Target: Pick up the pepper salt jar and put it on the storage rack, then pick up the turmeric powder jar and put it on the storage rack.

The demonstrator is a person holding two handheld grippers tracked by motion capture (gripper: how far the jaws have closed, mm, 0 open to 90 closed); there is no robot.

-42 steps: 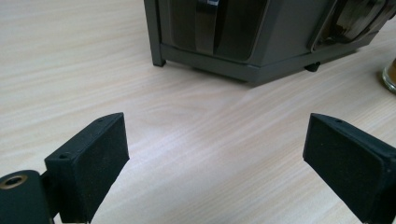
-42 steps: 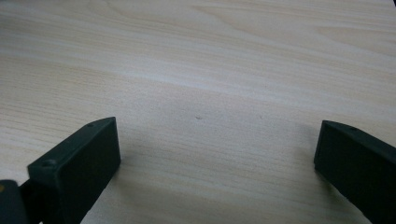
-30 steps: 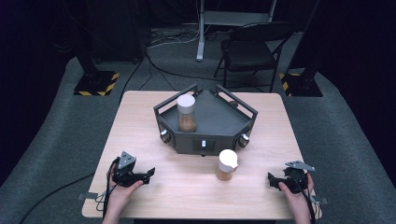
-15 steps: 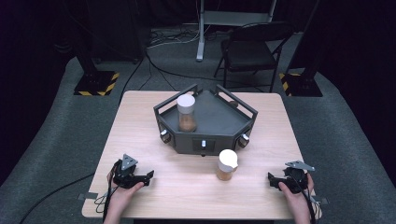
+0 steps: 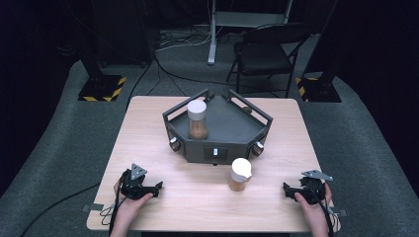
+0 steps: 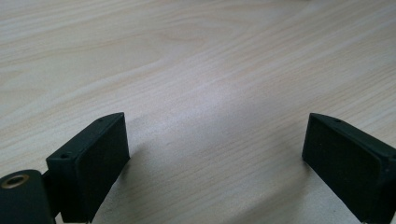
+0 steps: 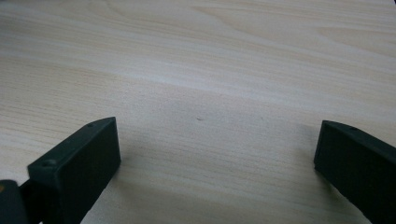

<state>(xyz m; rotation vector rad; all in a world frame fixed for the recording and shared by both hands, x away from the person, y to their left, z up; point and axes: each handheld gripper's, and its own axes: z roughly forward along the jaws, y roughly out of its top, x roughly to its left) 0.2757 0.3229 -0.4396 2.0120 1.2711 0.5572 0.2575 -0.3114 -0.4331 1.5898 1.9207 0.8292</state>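
A dark grey angular tray (image 5: pixel 232 139) stands at the middle of the wooden table (image 5: pixel 148 133). Inside it, at its left, a clear jar with a white lid (image 5: pixel 197 119) holds brown material. A second white-lidded jar (image 5: pixel 240 174) stands on the table just in front of the tray. My left gripper (image 5: pixel 157 187) rests near the front left edge, open, its tips pointing right. In the left gripper view the gripper (image 6: pixel 215 156) has bare wood between its jaws. My right gripper (image 5: pixel 286 189) lies at the front right, open, pointing left; the right gripper view's gripper (image 7: pixel 217 161) frames bare wood too.
Beyond the table a black chair (image 5: pixel 267 54) and a metal stand (image 5: pixel 213 34) are on the grey floor. Black bases with yellow-striped edges (image 5: pixel 103 88) sit at the far left and far right. Cables trail off the table's front edge by my left hand.
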